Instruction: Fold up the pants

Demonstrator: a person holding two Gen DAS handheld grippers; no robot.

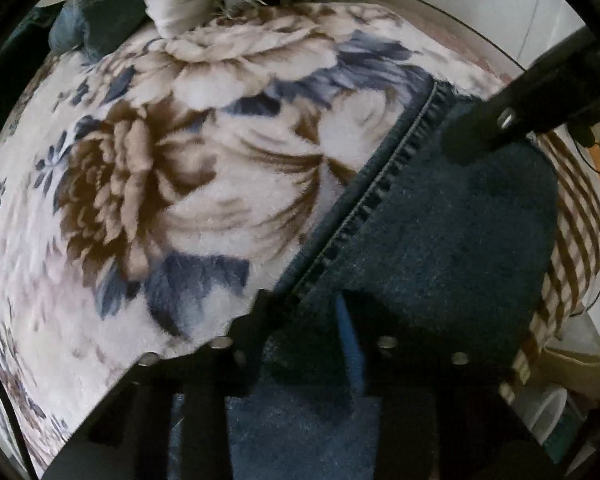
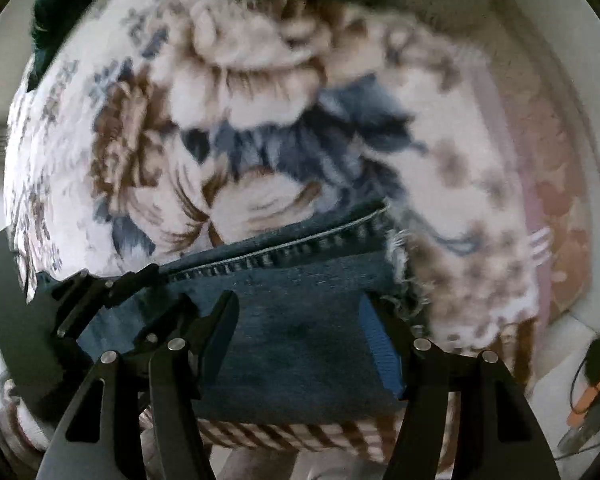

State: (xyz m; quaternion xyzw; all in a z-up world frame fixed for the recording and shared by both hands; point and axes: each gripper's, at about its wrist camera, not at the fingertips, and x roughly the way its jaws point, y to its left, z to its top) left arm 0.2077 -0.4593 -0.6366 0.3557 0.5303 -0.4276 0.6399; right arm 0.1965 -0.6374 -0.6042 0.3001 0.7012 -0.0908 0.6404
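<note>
Denim pants (image 2: 300,320) on blanket (image 1: 180,160) | left claw (image 1: 324,344) pinching them | right claw (image 2: 300,344) wide, frayed hem visible

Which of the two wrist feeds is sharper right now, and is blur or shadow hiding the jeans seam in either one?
Left wrist view: sharper; the seam of the jeans reads stitch by stitch, with dark shadow over the denim near the jaws. Right wrist view: softer, the floral blanket smeared by motion blur, yet the seam stays readable. Both: strong fisheye bending and black corners.
</note>
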